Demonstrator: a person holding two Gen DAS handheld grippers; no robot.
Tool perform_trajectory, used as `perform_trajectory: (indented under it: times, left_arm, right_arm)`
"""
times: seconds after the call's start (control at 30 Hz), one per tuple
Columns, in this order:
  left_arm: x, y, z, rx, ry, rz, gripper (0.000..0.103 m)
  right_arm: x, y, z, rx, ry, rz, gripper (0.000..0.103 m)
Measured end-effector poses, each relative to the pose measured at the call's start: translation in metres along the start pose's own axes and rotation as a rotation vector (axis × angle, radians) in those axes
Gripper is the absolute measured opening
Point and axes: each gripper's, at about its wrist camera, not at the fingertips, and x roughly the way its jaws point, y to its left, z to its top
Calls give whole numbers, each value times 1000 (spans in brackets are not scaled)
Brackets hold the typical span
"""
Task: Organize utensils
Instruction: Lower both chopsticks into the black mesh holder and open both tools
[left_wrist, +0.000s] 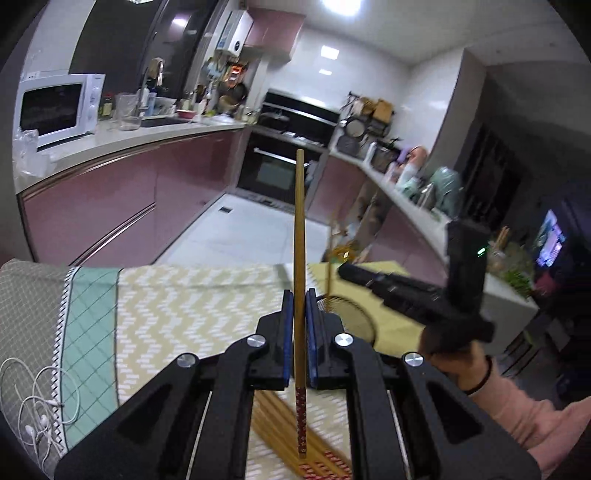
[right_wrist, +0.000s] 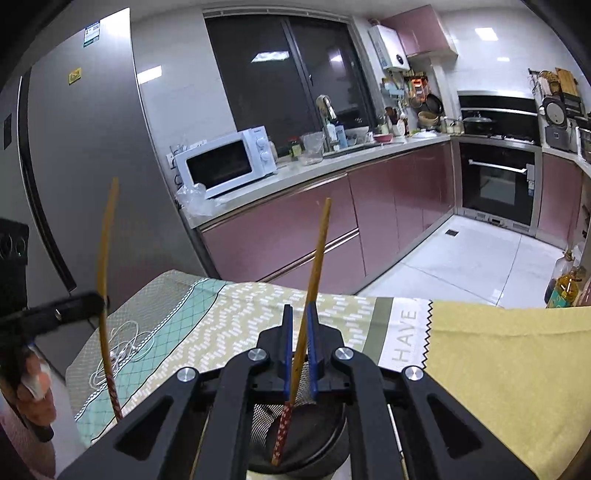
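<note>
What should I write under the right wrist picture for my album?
Right gripper holds a chopstick above a dark mesh holder.

My left gripper (left_wrist: 300, 321) has its jaws closed tight on a chopstick (left_wrist: 300, 266), blue pads pressed against it on both sides; the stick stands upright between them. My right gripper (right_wrist: 300, 339) also holds a chopstick (right_wrist: 312, 280), which leans a little to the right through the narrow slot between its jaws. In the left wrist view the right gripper's black body sits off to the right, level, with my right hand (left_wrist: 454, 354) wrapped round its handle and a pink sleeve behind. In the right wrist view my left hand (right_wrist: 29, 387) grips its handle at the far left edge.
</note>
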Motion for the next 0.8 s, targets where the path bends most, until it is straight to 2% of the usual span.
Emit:
perform_trajectory:
  times: [0.2, 0.33, 0.5, 0.7, 0.8]
  left_arm:
    - [0, -20, 25, -4, -56, -31, 7]
    - [9, -39, 49, 5, -116, -66, 7]
    - [33, -63, 63, 66, -166, -24, 7]
    - [77, -70, 54, 70, -149, 26, 7]
    - [100, -70, 37, 109, -89, 70, 7]
  right_arm:
    - [-12, 3, 0, 9, -18, 10, 22]
    - [-22, 1, -3, 30, -32, 18, 24]
    - [-32, -5, -11, 59, -42, 16, 25]
    - [-34, -12, -23, 91, -27, 13, 25]
    - [-36, -12, -29, 87, -15, 5, 28]
